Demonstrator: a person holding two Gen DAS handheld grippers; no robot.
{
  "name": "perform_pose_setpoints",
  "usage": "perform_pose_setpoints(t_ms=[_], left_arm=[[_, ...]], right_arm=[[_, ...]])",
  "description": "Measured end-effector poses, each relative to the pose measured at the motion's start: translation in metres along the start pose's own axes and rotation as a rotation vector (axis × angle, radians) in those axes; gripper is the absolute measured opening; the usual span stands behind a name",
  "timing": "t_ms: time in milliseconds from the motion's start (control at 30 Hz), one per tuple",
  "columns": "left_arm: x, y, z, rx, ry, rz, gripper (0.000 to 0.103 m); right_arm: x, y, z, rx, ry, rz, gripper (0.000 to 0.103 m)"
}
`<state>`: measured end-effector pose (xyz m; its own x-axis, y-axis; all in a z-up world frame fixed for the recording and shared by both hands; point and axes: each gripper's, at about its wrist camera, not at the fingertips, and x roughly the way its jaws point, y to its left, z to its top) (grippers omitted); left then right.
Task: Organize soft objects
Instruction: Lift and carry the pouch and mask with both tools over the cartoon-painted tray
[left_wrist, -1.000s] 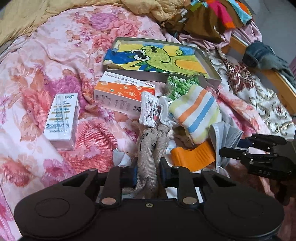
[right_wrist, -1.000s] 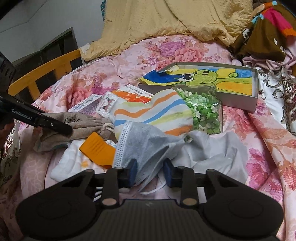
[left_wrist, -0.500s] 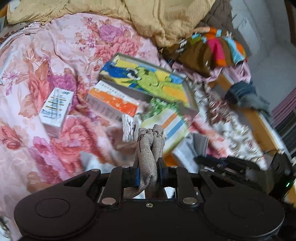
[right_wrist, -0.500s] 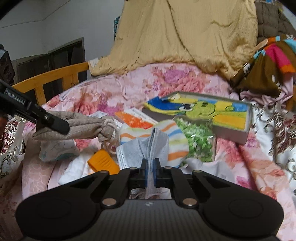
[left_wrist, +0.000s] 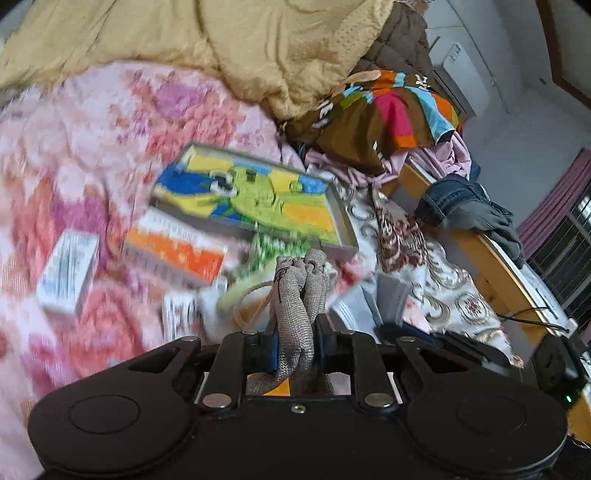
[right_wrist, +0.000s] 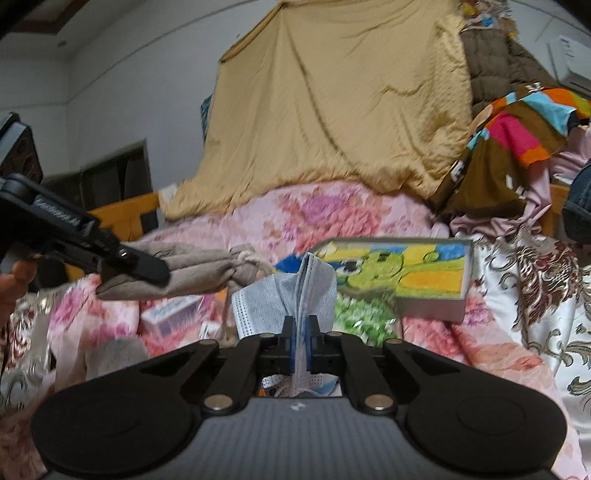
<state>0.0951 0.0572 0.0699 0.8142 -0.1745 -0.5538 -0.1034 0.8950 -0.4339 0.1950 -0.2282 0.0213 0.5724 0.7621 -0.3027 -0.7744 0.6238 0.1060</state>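
Left wrist view: left gripper (left_wrist: 295, 341) jaws nearly closed, clamping grey socks (left_wrist: 300, 295) raised over the bed (left_wrist: 92, 177). Right gripper (right_wrist: 300, 341) jaws fully closed, pinching face mask (right_wrist: 288, 291). Risk: thin mask slips out.

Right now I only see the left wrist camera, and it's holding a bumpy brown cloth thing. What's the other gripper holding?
Observer: The right gripper is shut on a grey-blue face mask, pinched at its folded middle.
Operator: Is the mask lying on the bed?
Observer: No, it stands up from the jaws, clear of the flowered bedspread.
Operator: What does my brown thing look like from the side?
Observer: The brown cloth pouch sticks out level from the left gripper, with its gathered end towards the mask.
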Motion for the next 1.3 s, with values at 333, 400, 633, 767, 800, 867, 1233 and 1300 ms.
perform_pose_setpoints(t_ms=[333, 400, 633, 767, 800, 867, 1233, 1300], left_arm=[[0.037, -0.05, 0.108, 0.213, 0.0, 0.106, 0.02], [0.05, -0.058, 0.126, 0.218, 0.007, 0.109, 0.021], [0.132, -0.063, 0.155, 0.209, 0.005, 0.093, 0.021], [0.186, -0.051, 0.154, 0.194, -0.015, 0.089, 0.021], [0.197, -0.045, 0.153, 0.181, -0.013, 0.095, 0.021], [0.217, -0.033, 0.15, 0.157, -0.004, 0.11, 0.021], [0.267, 0.003, 0.126, 0.091, 0.032, 0.161, 0.024], [0.274, 0.005, 0.125, 0.088, 0.048, 0.176, 0.025]], right_arm=[[0.045, -0.045, 0.041, 0.095, -0.093, -0.13, 0.006], [0.06, -0.058, 0.048, 0.127, -0.112, -0.156, 0.006], [0.115, -0.104, 0.061, 0.179, -0.151, -0.228, 0.006], [0.138, -0.127, 0.058, 0.214, -0.151, -0.256, 0.005], [0.142, -0.13, 0.057, 0.217, -0.144, -0.259, 0.005], [0.152, -0.136, 0.053, 0.214, -0.129, -0.268, 0.006], [0.189, -0.146, 0.038, 0.226, -0.011, -0.266, 0.006], [0.193, -0.146, 0.037, 0.219, 0.008, -0.27, 0.008]])
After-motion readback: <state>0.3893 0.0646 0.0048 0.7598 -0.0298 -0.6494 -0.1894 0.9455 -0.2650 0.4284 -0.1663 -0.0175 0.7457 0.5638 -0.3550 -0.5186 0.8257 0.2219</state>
